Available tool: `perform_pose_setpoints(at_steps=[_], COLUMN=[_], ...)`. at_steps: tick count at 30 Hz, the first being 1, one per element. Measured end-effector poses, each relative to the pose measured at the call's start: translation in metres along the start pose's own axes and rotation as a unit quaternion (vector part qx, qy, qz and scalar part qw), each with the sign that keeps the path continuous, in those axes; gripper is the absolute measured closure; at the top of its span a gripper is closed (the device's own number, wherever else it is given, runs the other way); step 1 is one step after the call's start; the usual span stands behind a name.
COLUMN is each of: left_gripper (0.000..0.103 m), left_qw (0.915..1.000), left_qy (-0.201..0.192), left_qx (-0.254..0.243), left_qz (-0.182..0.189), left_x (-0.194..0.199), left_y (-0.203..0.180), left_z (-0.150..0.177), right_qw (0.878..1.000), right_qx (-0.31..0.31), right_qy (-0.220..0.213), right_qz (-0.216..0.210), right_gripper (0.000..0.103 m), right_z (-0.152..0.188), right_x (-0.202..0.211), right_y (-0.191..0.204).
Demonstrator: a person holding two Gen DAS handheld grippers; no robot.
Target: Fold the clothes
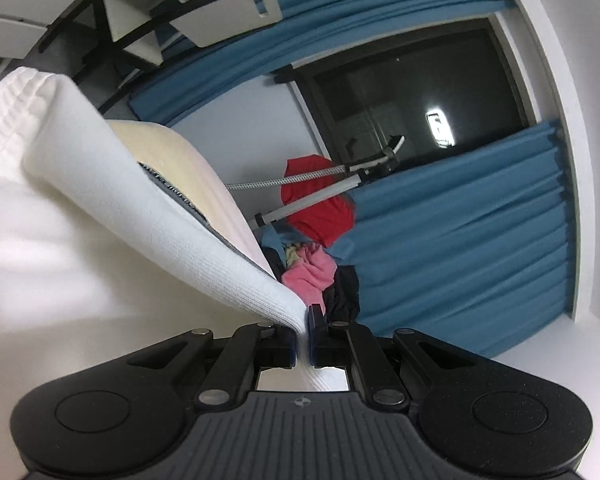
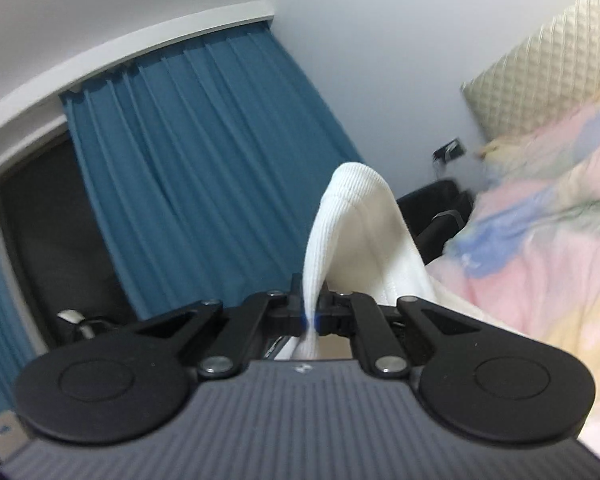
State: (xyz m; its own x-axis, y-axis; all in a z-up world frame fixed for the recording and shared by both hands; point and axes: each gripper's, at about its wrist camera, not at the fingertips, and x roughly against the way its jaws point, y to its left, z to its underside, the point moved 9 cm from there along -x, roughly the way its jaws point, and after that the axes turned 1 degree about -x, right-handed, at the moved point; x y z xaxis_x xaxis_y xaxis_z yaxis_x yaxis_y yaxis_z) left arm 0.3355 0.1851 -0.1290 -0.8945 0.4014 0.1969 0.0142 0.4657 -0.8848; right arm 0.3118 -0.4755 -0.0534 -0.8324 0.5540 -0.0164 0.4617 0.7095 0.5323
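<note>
The left gripper (image 1: 302, 330) is pinching a fold of the white knit garment (image 1: 148, 216) between its blue-padded fingers, with almost no gap between the pads. From that nip the ribbed cloth runs up toward 10 o'clock in a thick rolled band, then spreads into a wide white sheet filling the left edge of the left wrist view. A little of the same cloth shows below the pads, toward 6 o'clock.

The right gripper (image 2: 311, 312) is likewise pressed together on the white knit garment (image 2: 340, 216); here the cloth rises toward 12 o'clock in a hump and drapes down toward 4 o'clock.

Only the left wrist view shows the heap of clothes (image 1: 312, 268), pink, dark and yellow, at about 1 o'clock from the fingertips, with a red garment (image 1: 320, 208) above it hung near a pale metal pole (image 1: 312, 202). It also shows a dark window (image 1: 412, 96) between blue curtains (image 1: 452, 248).

Only the right wrist view shows the pastel bedspread (image 2: 540, 240) at 3 o'clock, a quilted cream headboard (image 2: 548, 64) at 2 o'clock and a black chair (image 2: 440, 208) beside the bed. The blue curtain (image 2: 204, 168) fills its left half.
</note>
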Motion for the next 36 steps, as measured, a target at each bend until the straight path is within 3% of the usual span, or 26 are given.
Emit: perform_pose_setpoints(at_steps=[4,11,14,18,19,20,21,22,23,26,28,30,31,33,36], left_gripper=[0.096,0.096,0.095,0.089,0.083,0.073,0.068,0.057,0.050,0.035,0.032,0.031,0.031,0.029,0.027], left_qw=[0.9996,0.9938,0.9921,0.9917,0.9919,0.9922,0.9923,0.9923,0.9916,0.9842,0.9729,0.9520,0.9386,0.9024,0.8507], left_qy=[0.006,0.032,0.034,0.035,0.034,0.034,0.033,0.033,0.033,0.038,0.049,0.076,0.093,0.130,0.175], left_qx=[0.007,0.027,0.033,0.004,-0.007,-0.018,-0.030,-0.041,-0.059,-0.132,-0.194,-0.274,-0.315,-0.401,-0.492], left_qz=[-0.025,-0.103,-0.116,-0.124,-0.122,-0.118,-0.115,-0.112,-0.110,-0.112,-0.116,-0.113,-0.107,-0.090,-0.058], left_x=[-0.037,-0.126,-0.150,-0.172,-0.174,-0.176,-0.178,-0.180,-0.180,-0.173,-0.164,-0.161,-0.160,-0.161,-0.153], left_y=[0.003,0.052,0.069,0.075,0.072,0.068,0.064,0.060,0.054,0.028,0.011,-0.011,-0.021,-0.043,-0.063], left_z=[-0.004,0.001,-0.005,-0.011,-0.011,-0.010,-0.009,-0.008,-0.005,0.009,0.025,0.051,0.065,0.101,0.161], right_qw=[0.998,0.983,0.976,0.965,0.962,0.958,0.956,0.958,0.962,0.970,0.971,0.971,0.972,0.972,0.964], right_qx=[0.008,0.035,0.023,-0.009,-0.012,-0.015,-0.019,-0.017,-0.007,0.032,0.043,0.044,0.043,0.039,0.030], right_qy=[0.042,0.151,0.192,0.248,0.264,0.280,0.288,0.284,0.274,0.241,0.235,0.233,0.232,0.234,0.257], right_qz=[0.036,0.096,0.100,0.078,0.072,0.066,0.054,0.035,0.015,-0.018,-0.027,-0.027,-0.021,0.005,0.066], right_gripper=[0.096,0.096,0.096,0.092,0.084,0.066,0.056,0.038,0.030,0.030,0.029,0.029,0.029,0.029,0.029], right_z=[0.034,0.144,0.185,0.220,0.228,0.235,0.239,0.238,0.235,0.221,0.212,0.204,0.200,0.194,0.193], right_x=[-0.046,-0.165,-0.205,-0.245,-0.251,-0.256,-0.259,-0.260,-0.259,-0.244,-0.228,-0.209,-0.199,-0.181,-0.160], right_y=[-0.009,-0.045,-0.052,-0.053,-0.053,-0.053,-0.049,-0.044,-0.038,-0.026,-0.025,-0.028,-0.033,-0.049,-0.088])
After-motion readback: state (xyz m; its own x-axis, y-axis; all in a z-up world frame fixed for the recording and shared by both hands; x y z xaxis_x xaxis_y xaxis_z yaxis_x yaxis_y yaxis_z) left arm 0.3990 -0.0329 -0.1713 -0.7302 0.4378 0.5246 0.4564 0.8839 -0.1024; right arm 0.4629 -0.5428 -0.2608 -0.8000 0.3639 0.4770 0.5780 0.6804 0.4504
